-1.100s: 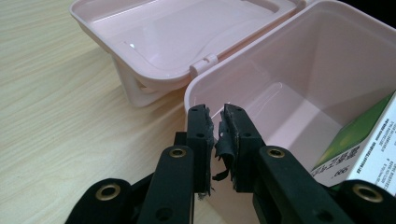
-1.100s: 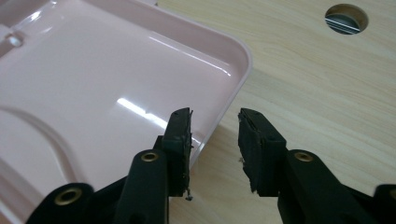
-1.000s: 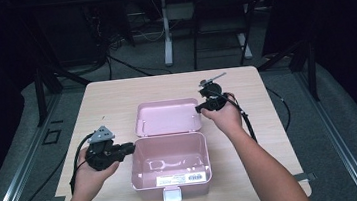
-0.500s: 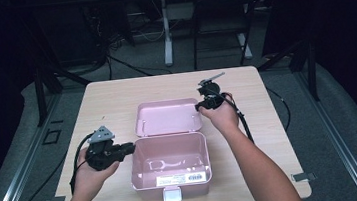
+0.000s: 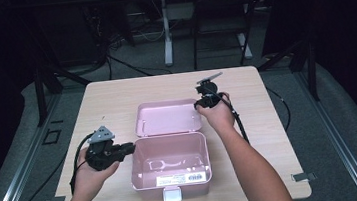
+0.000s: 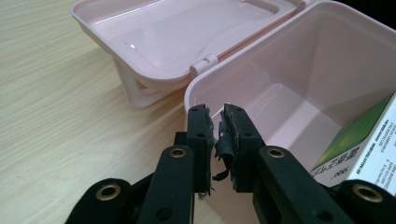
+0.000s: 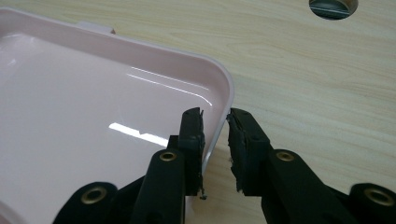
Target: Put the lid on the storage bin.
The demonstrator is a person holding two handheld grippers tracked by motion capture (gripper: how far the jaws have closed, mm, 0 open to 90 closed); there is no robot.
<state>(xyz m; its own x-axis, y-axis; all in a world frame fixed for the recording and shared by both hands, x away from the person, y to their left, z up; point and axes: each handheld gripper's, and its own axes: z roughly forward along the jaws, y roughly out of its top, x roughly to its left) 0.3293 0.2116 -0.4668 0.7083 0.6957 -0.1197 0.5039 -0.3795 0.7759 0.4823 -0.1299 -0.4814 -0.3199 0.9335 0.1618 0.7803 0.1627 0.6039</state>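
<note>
An open pink plastic box point(image 5: 171, 181) stands at the table's front, and its lid point(image 5: 168, 116) lies folded back flat behind it. My left gripper point(image 5: 129, 148) is at the box's left wall. In the left gripper view that gripper point(image 6: 215, 114) is shut on the wall's rim point(image 6: 191, 95). My right gripper point(image 5: 199, 106) is at the lid's right edge. In the right gripper view its jaws point(image 7: 215, 114) straddle the lid's rim point(image 7: 223, 93). They have just been closing, with a slim gap still beside the right pad.
A white label point(image 5: 184, 179) sits on the box's front wall, and a green and white print point(image 6: 364, 149) shows at that side. The wooden table point(image 5: 269, 121) has a round cable hole point(image 7: 334, 5) beyond the lid. Cables trail from both grippers.
</note>
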